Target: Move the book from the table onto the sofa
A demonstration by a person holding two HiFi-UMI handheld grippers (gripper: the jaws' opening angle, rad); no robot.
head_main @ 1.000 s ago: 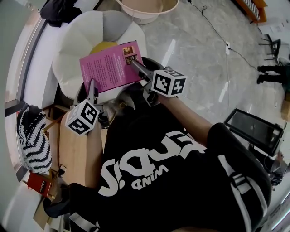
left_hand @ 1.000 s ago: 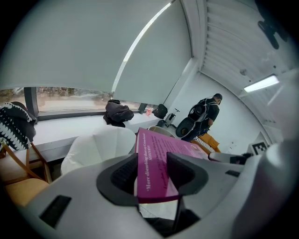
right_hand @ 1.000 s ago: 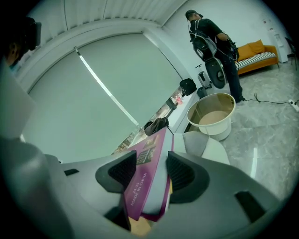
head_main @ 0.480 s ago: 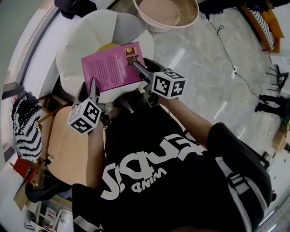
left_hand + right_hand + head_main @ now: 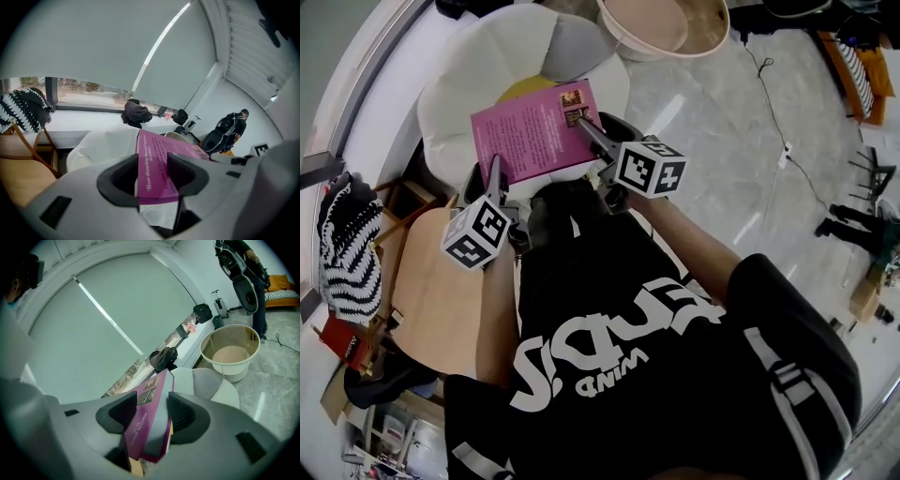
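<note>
A pink book (image 5: 534, 136) hangs, tilted, over a white flower-shaped sofa (image 5: 473, 80) with a yellow centre. My left gripper (image 5: 494, 171) is shut on the book's near left edge. My right gripper (image 5: 581, 127) is shut on its right edge by the small cover picture. In the left gripper view the book (image 5: 157, 161) stands edge-on between the pads of the left gripper (image 5: 152, 176), above the sofa (image 5: 101, 143). In the right gripper view the spine of the book (image 5: 147, 420) fills the jaws of the right gripper (image 5: 149, 413).
A round wooden table (image 5: 431, 281) sits under my left arm, with a striped black-and-white cloth (image 5: 342, 253) on a chair beside it. A large beige basin (image 5: 661, 23) stands on the marble floor beyond the sofa. A person (image 5: 232, 129) stands far off.
Both grippers have carried the book a little farther over the sofa and lower. Both grips are unchanged.
</note>
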